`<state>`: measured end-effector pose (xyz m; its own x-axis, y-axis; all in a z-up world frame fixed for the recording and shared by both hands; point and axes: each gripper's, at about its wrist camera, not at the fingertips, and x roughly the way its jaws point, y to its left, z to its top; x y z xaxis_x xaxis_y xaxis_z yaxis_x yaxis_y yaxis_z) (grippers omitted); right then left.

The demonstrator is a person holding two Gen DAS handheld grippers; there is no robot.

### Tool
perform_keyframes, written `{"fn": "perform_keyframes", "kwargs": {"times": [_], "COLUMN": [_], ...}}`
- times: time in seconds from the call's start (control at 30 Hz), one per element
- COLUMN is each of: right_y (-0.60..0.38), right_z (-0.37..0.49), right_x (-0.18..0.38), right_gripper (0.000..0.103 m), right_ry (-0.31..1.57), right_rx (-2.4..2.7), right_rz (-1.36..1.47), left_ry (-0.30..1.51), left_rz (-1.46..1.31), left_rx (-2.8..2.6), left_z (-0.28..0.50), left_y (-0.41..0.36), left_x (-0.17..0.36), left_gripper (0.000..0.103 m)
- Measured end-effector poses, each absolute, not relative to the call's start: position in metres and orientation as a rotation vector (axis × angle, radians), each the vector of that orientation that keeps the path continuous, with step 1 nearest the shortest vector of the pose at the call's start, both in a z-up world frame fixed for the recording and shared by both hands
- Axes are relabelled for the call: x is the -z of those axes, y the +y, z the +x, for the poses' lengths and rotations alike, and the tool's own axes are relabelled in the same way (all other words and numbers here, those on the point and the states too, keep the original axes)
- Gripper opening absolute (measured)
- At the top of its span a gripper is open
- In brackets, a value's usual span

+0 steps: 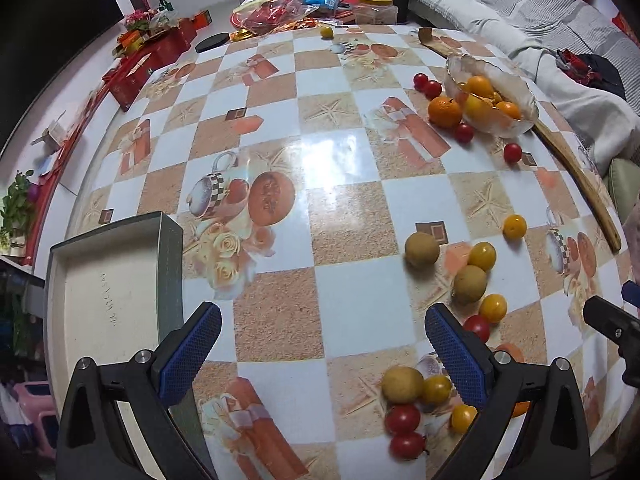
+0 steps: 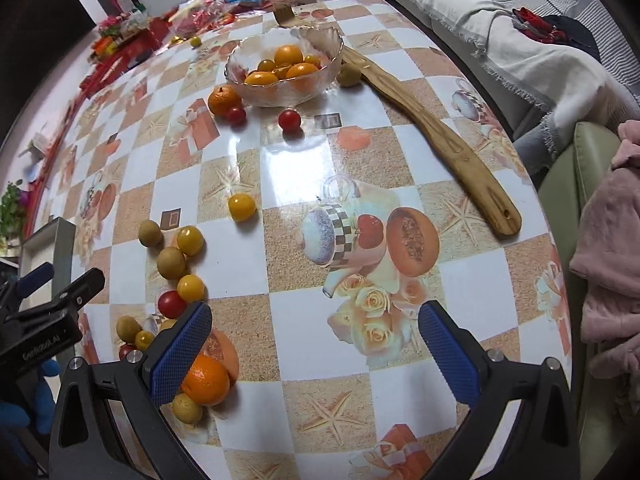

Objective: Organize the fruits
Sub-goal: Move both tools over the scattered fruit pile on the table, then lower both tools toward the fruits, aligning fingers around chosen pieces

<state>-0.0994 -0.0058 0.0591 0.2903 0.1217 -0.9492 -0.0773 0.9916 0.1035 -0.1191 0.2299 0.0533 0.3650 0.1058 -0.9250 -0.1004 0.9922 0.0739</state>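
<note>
Scattered across a checkered tablecloth (image 2: 360,396): cherry tomatoes, yellow and red, with small tan longans and mandarins. Held in a glass bowl (image 2: 248,62) at 12 o'clock in the right wrist view, several orange and yellow fruits. Just beside the bowl's near left rim, a mandarin (image 2: 223,100) touching a red cherry tomato (image 2: 236,116); a second red tomato (image 2: 289,119) lying apart toward the bowl's near side. Alone toward 10 o'clock of the frame's middle, a yellow cherry tomato (image 2: 242,207). Strung from there down toward 8 o'clock, a loose line of longans and yellow tomatoes ending at a red one (image 2: 171,304).

Left gripper (image 1: 322,354) spread wide, blue pads gripping nothing, bare cloth between them; near its right finger, a longan (image 1: 402,385), yellow tomatoes and two red tomatoes clustered together. Right gripper (image 2: 316,354) likewise wide open and empty, another mandarin (image 2: 208,380) partly hidden behind its left finger, a longan (image 2: 187,408) touching that mandarin.

Resting at 8 o'clock in the left wrist view, a shallow grey-sided box lid (image 1: 108,280). Lying along the table's right edge past the bowl, a long wooden spatula (image 2: 460,156). Beyond the table at 1 o'clock, a sofa draped in a white blanket (image 2: 520,52).
</note>
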Motion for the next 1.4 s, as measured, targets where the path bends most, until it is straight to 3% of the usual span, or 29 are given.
{"fn": "perform_keyframes", "kwargs": {"times": [1.4], "right_y": [-0.003], "right_z": [-0.083], "right_x": [-0.058], "right_gripper": [0.103], "right_ry": [1.313], "right_rx": [-0.150], "right_rz": [0.082], "left_ry": [1.245], "left_rz": [-0.019], "left_rx": [-0.119], "left_z": [-0.096], "left_y": [0.224], "left_x": [-0.040], "left_gripper": [0.102]}}
